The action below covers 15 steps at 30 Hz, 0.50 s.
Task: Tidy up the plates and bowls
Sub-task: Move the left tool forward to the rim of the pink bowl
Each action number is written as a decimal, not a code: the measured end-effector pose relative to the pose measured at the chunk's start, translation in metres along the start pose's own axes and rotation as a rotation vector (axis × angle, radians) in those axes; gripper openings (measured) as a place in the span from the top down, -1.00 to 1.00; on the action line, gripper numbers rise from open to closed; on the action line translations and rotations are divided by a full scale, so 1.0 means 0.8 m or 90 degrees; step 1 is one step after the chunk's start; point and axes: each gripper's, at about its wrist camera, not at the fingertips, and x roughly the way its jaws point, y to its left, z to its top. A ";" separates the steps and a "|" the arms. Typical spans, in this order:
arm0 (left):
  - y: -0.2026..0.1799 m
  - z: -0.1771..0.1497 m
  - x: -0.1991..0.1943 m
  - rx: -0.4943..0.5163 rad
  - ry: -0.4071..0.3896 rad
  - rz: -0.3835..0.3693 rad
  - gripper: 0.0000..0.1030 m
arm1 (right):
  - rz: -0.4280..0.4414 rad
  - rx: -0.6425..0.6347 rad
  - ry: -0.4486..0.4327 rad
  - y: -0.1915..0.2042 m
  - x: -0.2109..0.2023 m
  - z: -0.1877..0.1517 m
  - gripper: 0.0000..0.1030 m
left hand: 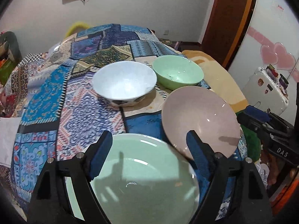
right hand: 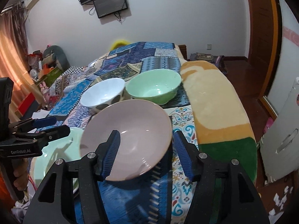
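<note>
A pale green plate [left hand: 142, 183] lies flat on the patchwork quilt, close under my left gripper [left hand: 149, 134], which is open with its fingers spread over the plate's far rim. A pink plate [right hand: 130, 130] stands tilted, its face turned left, with a shadow beneath it. My right gripper [right hand: 146, 132] is open and wide. Its left finger is in front of the plate's face and its right finger just outside the rim. Further back a white bowl [left hand: 125, 84] and a green bowl [left hand: 177, 72] stand upright side by side, almost touching. The green plate [right hand: 56, 153] sits left of the pink plate [left hand: 200, 121].
The quilt [left hand: 46, 97] covers a bed, and a yellow and green blanket [right hand: 214, 102] runs along its right side. White appliances [left hand: 265, 89] stand to the right. My left gripper [right hand: 61, 124] shows from the side, with a person's hand [right hand: 18, 177] on its handle.
</note>
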 end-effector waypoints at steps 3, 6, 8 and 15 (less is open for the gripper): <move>-0.007 0.005 0.017 0.005 0.008 0.003 -0.58 | -0.004 0.006 0.002 -0.005 0.007 -0.003 -0.09; -0.012 0.010 0.036 0.010 0.023 0.002 -0.54 | -0.012 0.010 0.006 -0.010 0.015 -0.007 -0.09; -0.014 0.012 0.050 0.013 0.037 0.002 -0.40 | -0.009 0.018 0.009 -0.015 0.018 -0.010 -0.09; -0.019 0.014 0.082 0.016 0.073 -0.002 0.18 | 0.007 0.052 0.016 -0.024 0.028 -0.019 -0.03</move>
